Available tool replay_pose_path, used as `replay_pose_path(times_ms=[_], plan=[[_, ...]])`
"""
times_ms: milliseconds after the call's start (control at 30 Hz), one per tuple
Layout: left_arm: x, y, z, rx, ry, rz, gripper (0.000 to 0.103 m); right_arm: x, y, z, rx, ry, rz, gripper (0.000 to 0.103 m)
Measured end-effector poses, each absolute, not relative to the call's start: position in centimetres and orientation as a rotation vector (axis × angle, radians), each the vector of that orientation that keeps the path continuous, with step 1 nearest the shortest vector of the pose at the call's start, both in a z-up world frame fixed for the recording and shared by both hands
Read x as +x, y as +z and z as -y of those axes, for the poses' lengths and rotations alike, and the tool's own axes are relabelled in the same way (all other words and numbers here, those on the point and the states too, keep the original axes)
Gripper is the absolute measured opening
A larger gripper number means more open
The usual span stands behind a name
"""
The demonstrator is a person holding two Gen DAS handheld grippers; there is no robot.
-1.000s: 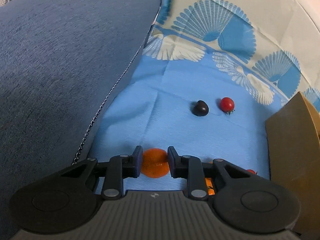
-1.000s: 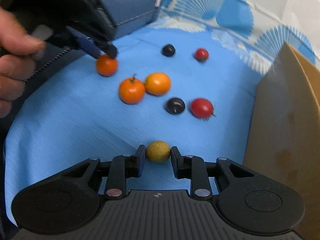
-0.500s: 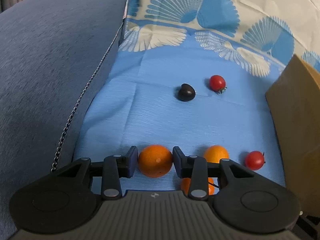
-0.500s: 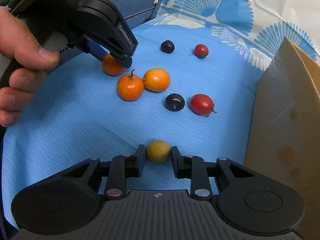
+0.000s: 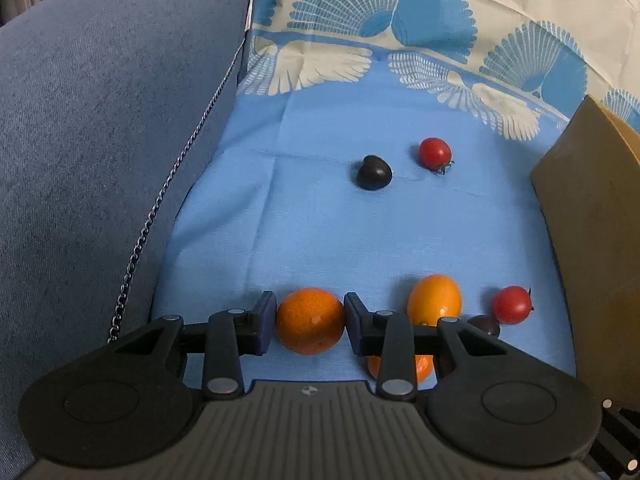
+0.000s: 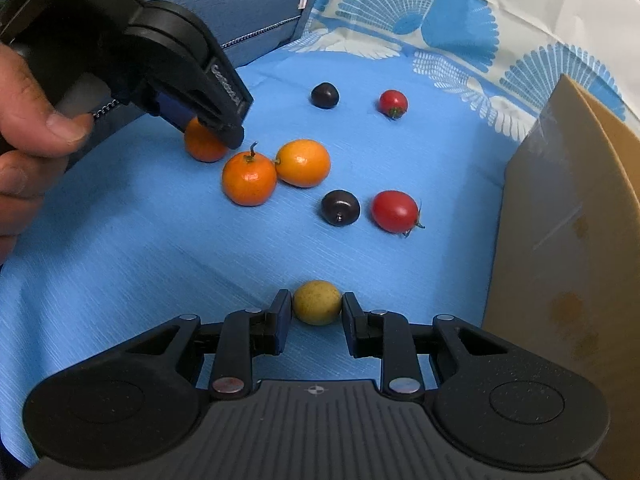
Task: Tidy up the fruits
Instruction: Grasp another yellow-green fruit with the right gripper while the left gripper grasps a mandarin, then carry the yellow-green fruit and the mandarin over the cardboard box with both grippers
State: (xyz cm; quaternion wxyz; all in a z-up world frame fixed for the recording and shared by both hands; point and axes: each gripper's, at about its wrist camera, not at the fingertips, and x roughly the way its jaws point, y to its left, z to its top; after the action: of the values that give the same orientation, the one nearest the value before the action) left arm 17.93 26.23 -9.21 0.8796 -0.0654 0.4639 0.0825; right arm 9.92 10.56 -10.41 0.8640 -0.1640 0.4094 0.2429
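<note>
A small orange (image 5: 310, 322) rests on the blue cloth (image 5: 304, 220), and my left gripper (image 5: 310, 308) is shut on it, both pads touching its sides. In the right wrist view the left gripper (image 6: 206, 130) hides the top of this orange (image 6: 202, 150). My right gripper (image 6: 316, 304) is shut on a yellow-green fruit (image 6: 317, 306) at its fingertips. Just right of the left gripper lie a stemmed orange (image 6: 249, 178) and a paler orange (image 6: 303, 162), then a dark fruit (image 6: 340, 208) and a red tomato (image 6: 395, 211). Farther back sit another dark fruit (image 6: 325, 95) and a smaller tomato (image 6: 393, 103).
A brown cardboard wall (image 6: 560, 240) stands along the right side of the cloth. A blue upholstered cushion (image 5: 100, 140) with a thin chain (image 5: 160, 208) along its edge borders the left. A person's hand (image 6: 24, 120) grips the left tool.
My left gripper's jaws widened and came down around the small orange, which now fills the gap between the pads. Its view rolled and shifted. The right gripper and its yellow-green fruit stayed put.
</note>
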Motion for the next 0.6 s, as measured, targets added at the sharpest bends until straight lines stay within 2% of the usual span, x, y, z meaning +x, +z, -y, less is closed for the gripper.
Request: replay_pose_path(times_ms=[300,600], plan=[[18.1,-9.3,-26.3,-0.133,0.181,-0.961,0.041,10.0,-10.3,-10.3,-0.333,0.513,-0.863,0.028],[17.0,-7.1,-25.5,-0.148,0.171,-0.855,0.041,9.5,-8.3,-9.6,-0.277,0.504,-0.776,0.028]])
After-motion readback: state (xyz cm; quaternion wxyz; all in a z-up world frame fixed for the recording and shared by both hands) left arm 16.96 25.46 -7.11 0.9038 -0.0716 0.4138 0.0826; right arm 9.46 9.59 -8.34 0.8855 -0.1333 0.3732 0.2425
